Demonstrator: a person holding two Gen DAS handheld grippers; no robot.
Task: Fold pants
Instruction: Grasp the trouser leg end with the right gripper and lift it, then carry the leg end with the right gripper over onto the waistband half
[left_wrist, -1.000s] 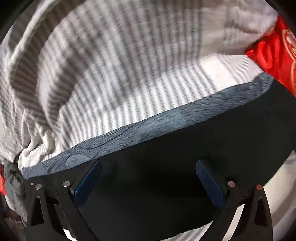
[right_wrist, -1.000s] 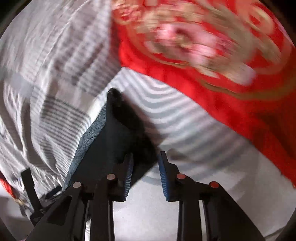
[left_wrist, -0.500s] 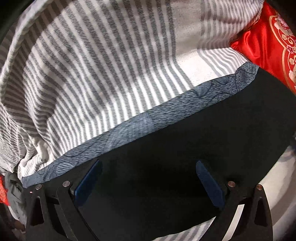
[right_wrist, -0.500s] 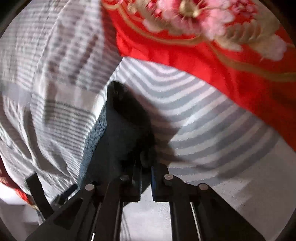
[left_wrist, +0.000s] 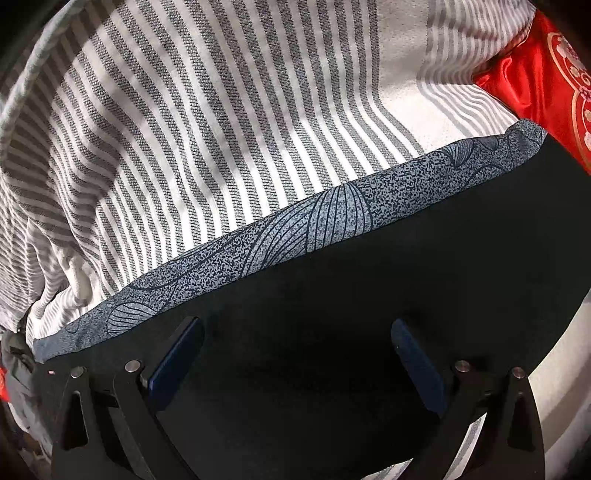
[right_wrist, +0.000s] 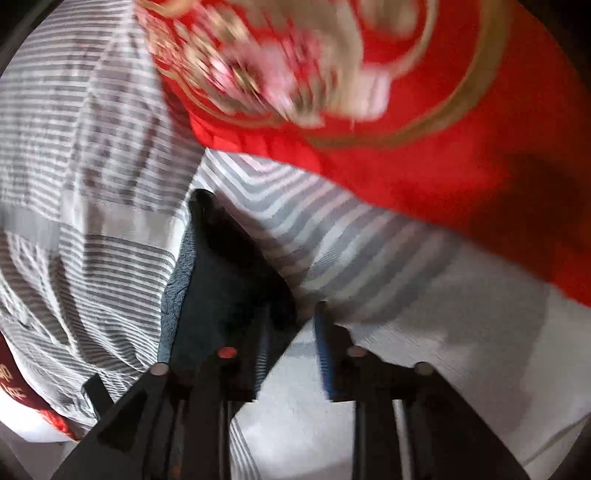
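Observation:
The dark pants (left_wrist: 369, 288) lie folded on the striped bed sheet, with a blue-grey patterned band (left_wrist: 295, 229) along the far edge. My left gripper (left_wrist: 295, 354) hovers open over the dark cloth, its blue pads (left_wrist: 177, 365) wide apart and empty. In the right wrist view the pants (right_wrist: 229, 273) show as a dark strip running away to the left. My right gripper (right_wrist: 291, 328) is open at the pants' near right corner, with its left finger over the cloth and its right finger over the sheet. This view is blurred.
The grey and white striped sheet (left_wrist: 221, 129) covers the bed around the pants. A red embroidered quilt (right_wrist: 406, 110) lies at the far right and also shows in the left wrist view (left_wrist: 546, 85). Crumpled grey cloth (left_wrist: 18, 369) sits at the left edge.
My right gripper, shut at the pants' corner half a second ago, has opened and let go. The left gripper has stayed open over the pants with little movement.

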